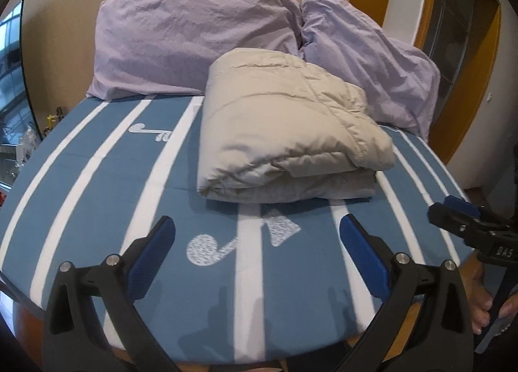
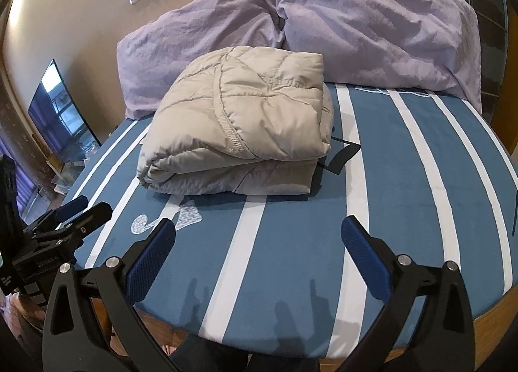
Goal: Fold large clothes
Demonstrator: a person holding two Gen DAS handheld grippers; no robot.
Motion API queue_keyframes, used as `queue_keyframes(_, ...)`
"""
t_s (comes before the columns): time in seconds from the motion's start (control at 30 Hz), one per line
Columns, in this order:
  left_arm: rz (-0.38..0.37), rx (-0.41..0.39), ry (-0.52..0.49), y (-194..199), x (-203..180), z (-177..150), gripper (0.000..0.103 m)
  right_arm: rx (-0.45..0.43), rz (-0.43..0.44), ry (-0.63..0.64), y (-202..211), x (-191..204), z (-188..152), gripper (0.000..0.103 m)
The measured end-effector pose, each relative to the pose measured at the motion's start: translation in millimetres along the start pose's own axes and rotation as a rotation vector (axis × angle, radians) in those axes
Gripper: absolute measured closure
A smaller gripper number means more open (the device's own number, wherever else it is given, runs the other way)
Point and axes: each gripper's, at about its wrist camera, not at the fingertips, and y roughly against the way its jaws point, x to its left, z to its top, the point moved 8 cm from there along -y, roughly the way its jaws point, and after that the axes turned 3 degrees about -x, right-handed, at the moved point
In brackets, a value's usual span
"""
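The bed [image 1: 97, 197], covered by a blue sheet with white stripes, carries all items. Two lilac pillows [image 1: 194, 42] lean against the wall along its head edge. The folded beige padded jacket [image 1: 281, 132] lies on the sheet just in front of the pillows, near the middle of the bed width, well apart from both grippers, which hover over the foot edge.

The left wrist view shows the jacket ahead and slightly right of the left gripper [image 1: 257, 242], with the right gripper [image 1: 453, 213] and fingers of the person's hand [image 1: 482, 307] at the right margin. The right wrist view shows the jacket [image 2: 239, 126] ahead and left of the right gripper [image 2: 259, 239], a black strap [image 2: 343, 155] protruding from beside the jacket's right side, a dark screen [image 2: 61, 110] beyond the bed's left edge, and the left gripper [image 2: 81, 213] at the left margin.

Both grippers stand wide apart, pads [image 2: 152, 262] touching nothing and holding nothing.
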Motion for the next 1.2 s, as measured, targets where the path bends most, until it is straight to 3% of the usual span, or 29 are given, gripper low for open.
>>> queue_keyframes(1.2, -0.039, -0.003, -0.001, 11.9, -12.7, -0.7, 0.002, 0.017, 0.063, -0.024, 6.2, 11.2, -4.8, 0.001)
